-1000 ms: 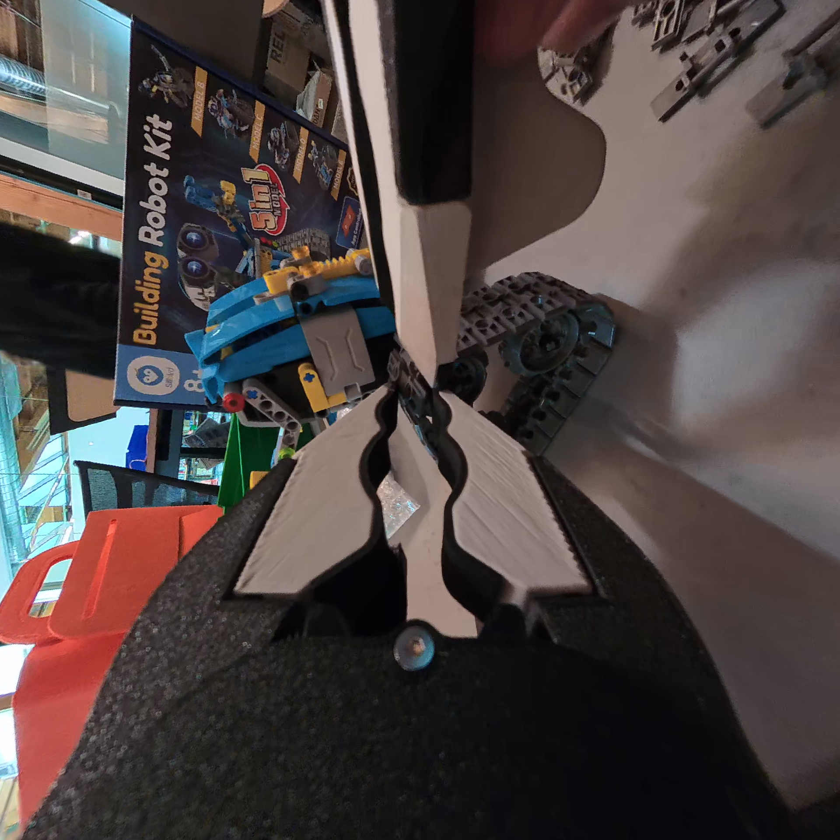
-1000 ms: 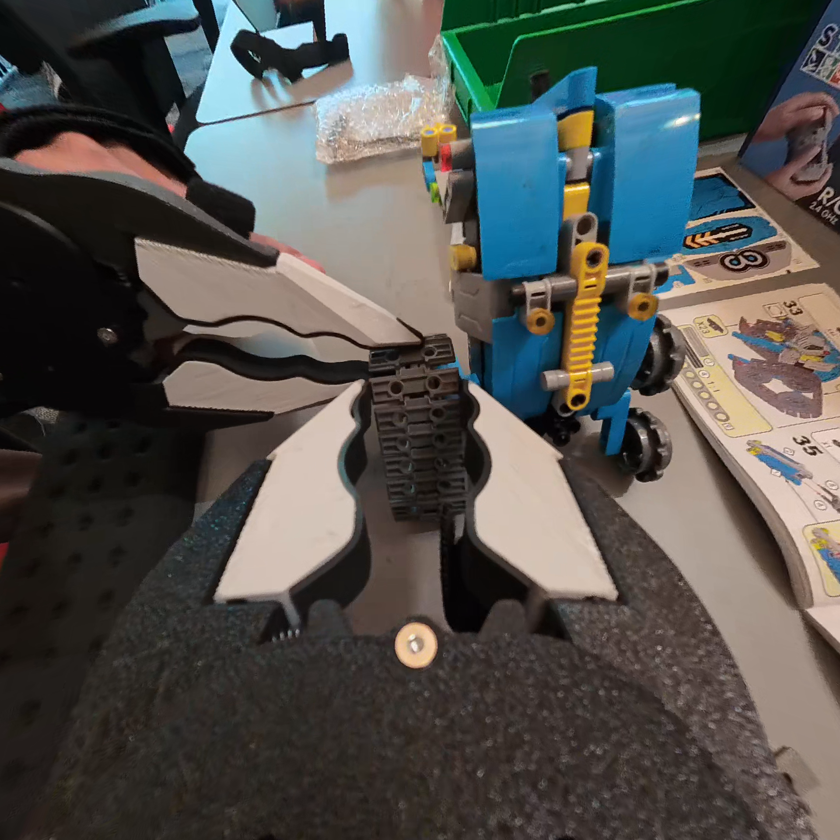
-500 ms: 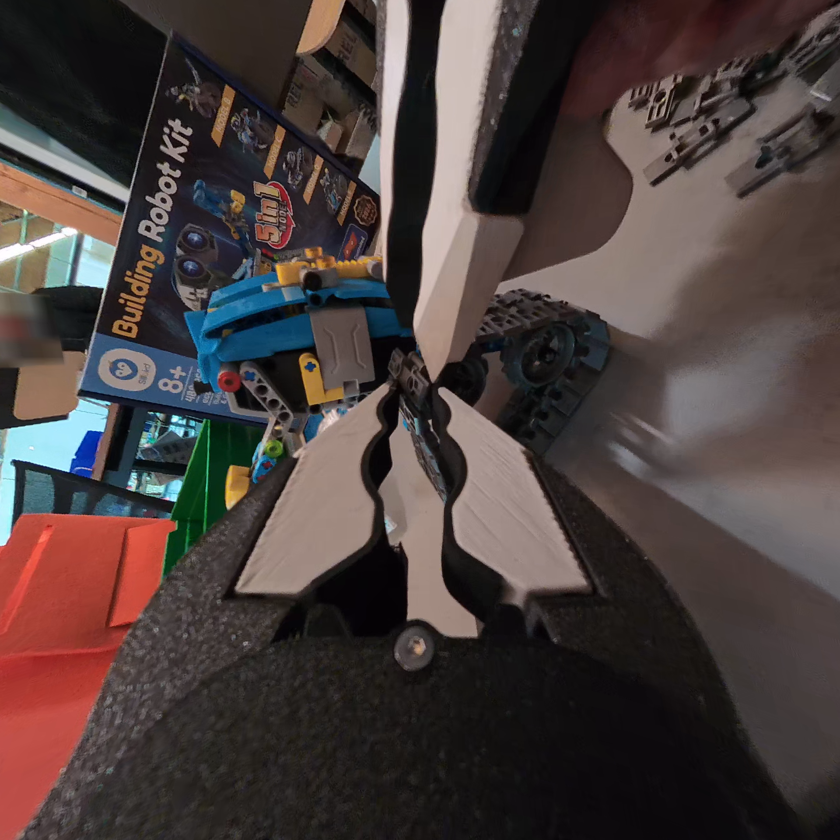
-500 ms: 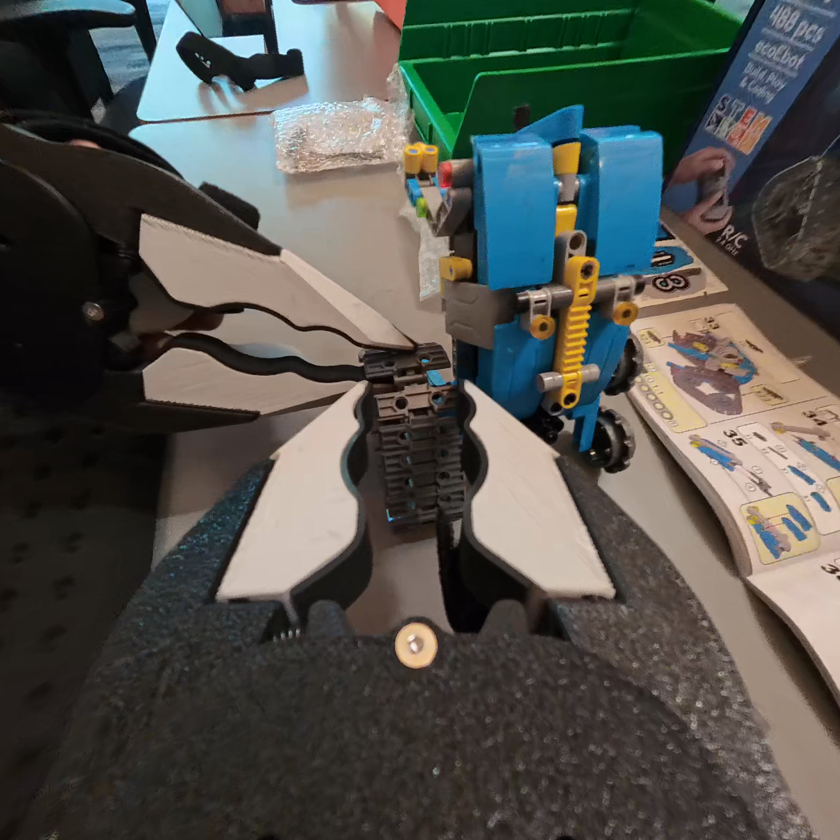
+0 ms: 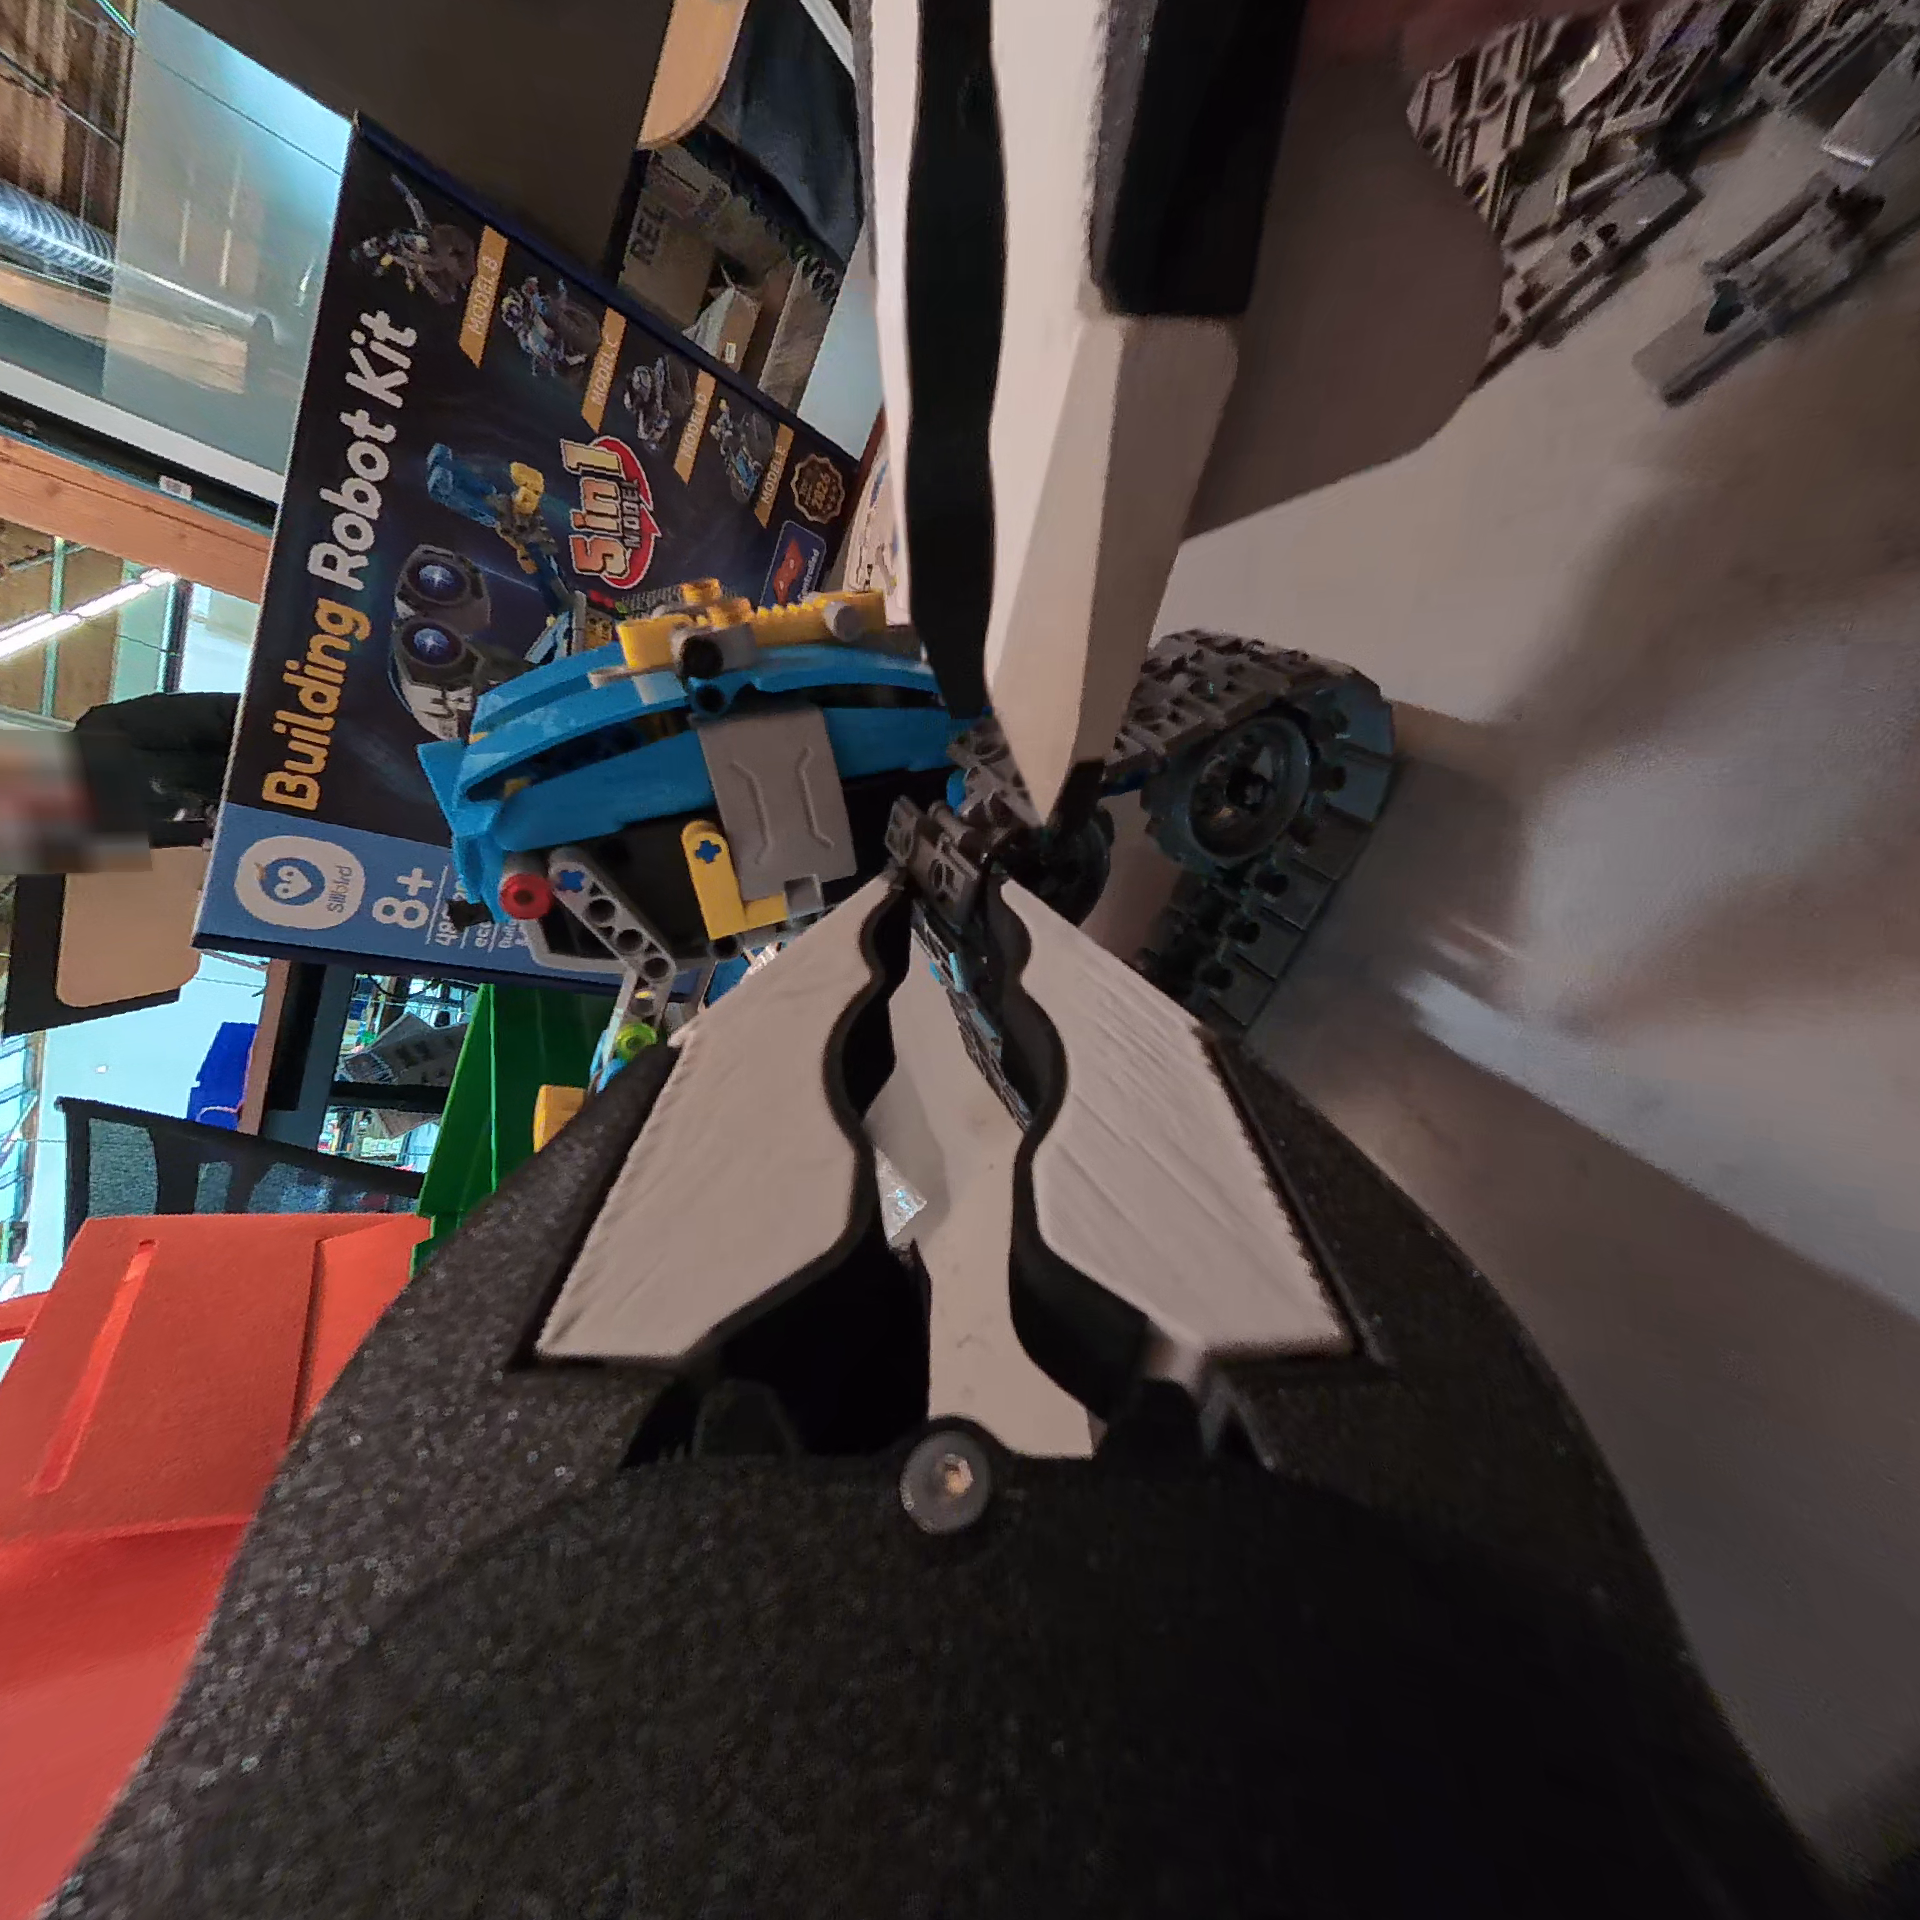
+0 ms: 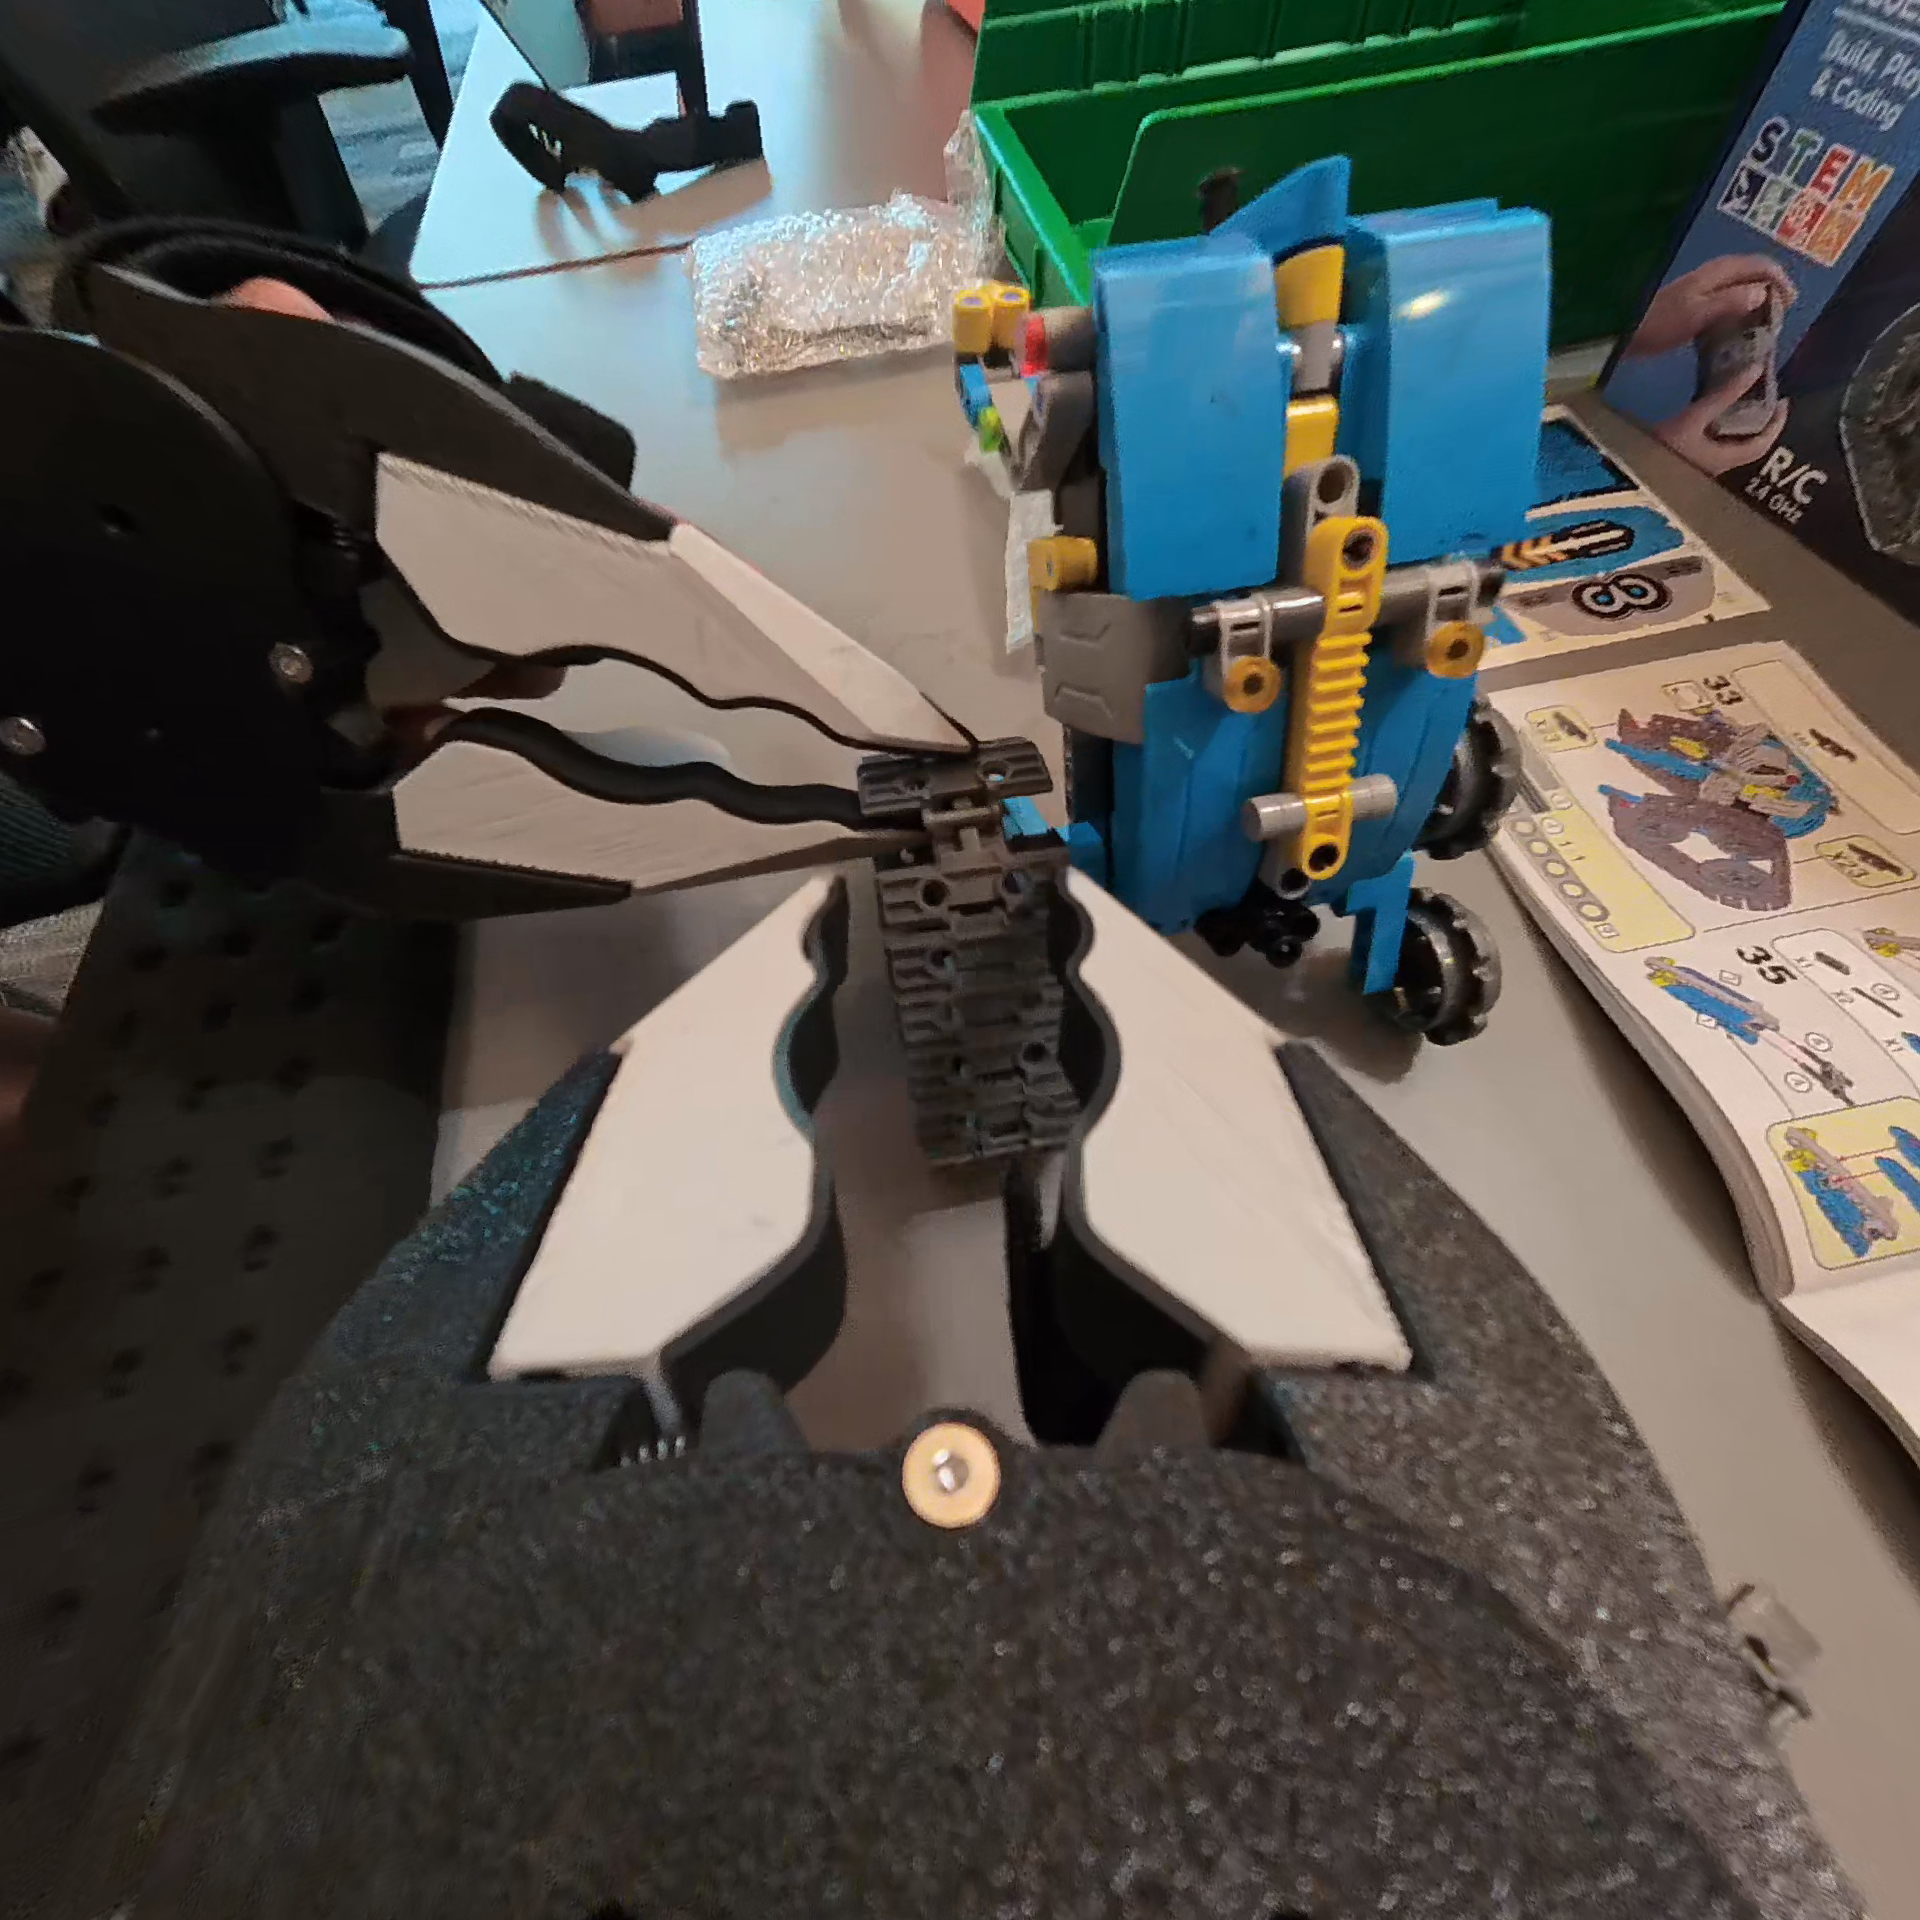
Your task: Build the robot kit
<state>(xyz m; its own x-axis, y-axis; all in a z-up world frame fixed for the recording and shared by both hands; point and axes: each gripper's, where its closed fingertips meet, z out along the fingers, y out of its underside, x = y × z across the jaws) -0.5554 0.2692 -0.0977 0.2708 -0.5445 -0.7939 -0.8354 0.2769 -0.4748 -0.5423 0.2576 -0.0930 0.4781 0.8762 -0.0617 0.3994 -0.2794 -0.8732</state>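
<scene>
Track (image 6: 971,997) of dark grey plastic links, looped on the side of a blue brick-built robot model (image 6: 1288,582), runs up between the fingers of the right gripper (image 6: 961,894), whose jaws are closed against its two edges. The left gripper (image 6: 935,795) comes in from the left of the right wrist view, and its jaws pinch the topmost link of the same track. In the left wrist view the left gripper (image 5: 951,904) has its jaws nearly together on that link, with the right gripper's white finger (image 5: 1081,499) crossing just above. The model stands upright on the grey bench (image 6: 852,488), on black toothed wheels (image 6: 1449,977), with a yellow toothed rack down its front. An open instruction booklet (image 6: 1704,935) lies just beside it to the right. Behind it are a green bin (image 6: 1455,135), a clear bag of small parts (image 6: 821,286) and a dark blue kit box (image 6: 1808,260). Loose grey links (image 5: 1590,177) lie farther off on the bench.
</scene>
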